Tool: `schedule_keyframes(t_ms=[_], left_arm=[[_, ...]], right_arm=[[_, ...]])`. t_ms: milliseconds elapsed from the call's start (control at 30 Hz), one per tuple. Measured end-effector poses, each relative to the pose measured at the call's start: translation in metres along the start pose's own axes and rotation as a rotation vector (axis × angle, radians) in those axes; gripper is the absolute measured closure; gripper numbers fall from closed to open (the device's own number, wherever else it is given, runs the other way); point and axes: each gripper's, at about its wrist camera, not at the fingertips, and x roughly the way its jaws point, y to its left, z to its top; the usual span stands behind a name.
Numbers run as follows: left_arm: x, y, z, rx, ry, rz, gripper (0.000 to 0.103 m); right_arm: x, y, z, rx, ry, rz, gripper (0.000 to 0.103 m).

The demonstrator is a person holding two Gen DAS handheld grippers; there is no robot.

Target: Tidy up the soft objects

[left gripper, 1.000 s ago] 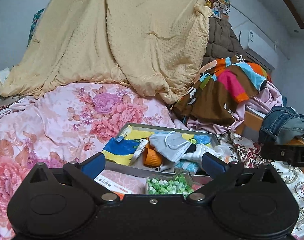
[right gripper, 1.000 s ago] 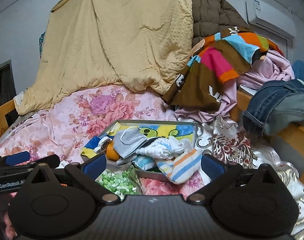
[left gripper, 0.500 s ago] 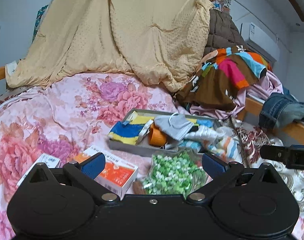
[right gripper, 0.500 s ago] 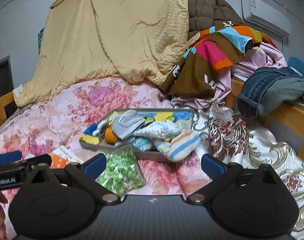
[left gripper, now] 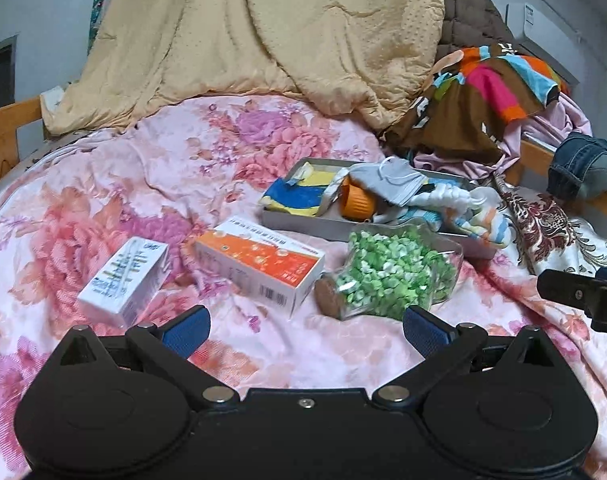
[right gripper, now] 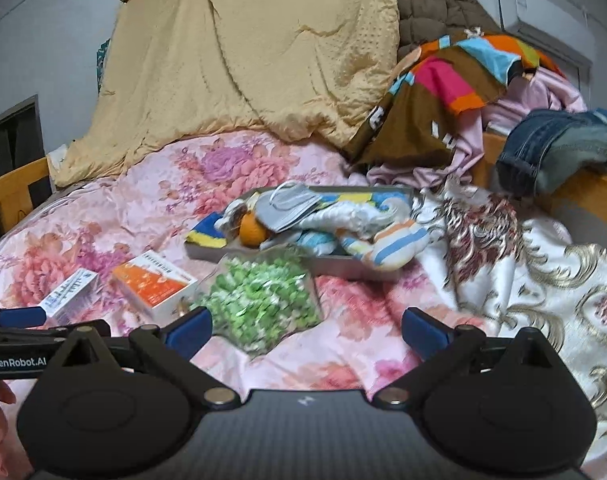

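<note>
Currently:
left gripper (left gripper: 305,326): jaws apart, empty
right gripper (right gripper: 307,326): jaws apart, empty
striped sock (right gripper: 395,244): ahead-right over tray (right gripper: 343,266) edge, nearer right gripper

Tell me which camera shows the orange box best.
The left wrist view. There the orange box lies whole on the bedspread, with its orange top, white side and barcode in sight. In the right wrist view the orange box sits smaller and blurrier, with its near corner behind a blue finger pad.

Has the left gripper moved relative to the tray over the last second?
Yes. The left gripper has pulled back from the tray; two boxes now show.
</note>
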Motion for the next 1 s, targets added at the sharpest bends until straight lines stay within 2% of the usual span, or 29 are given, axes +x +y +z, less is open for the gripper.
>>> schedule_keyframes(t_ms=[267, 1000], left_arm=[[-0.009, 0.005, -0.003, -0.027, -0.015, 0.027, 0.001], [-0.003, 0.008, -0.012, -0.057, 0.058, 0.033, 0.001]], right_arm=[[-0.001, 0.004, -0.007, -0.001, 0.013, 0.007, 0.0], [0.004, 0.007, -0.021, 0.001, 0.072, -0.009, 0.0]])
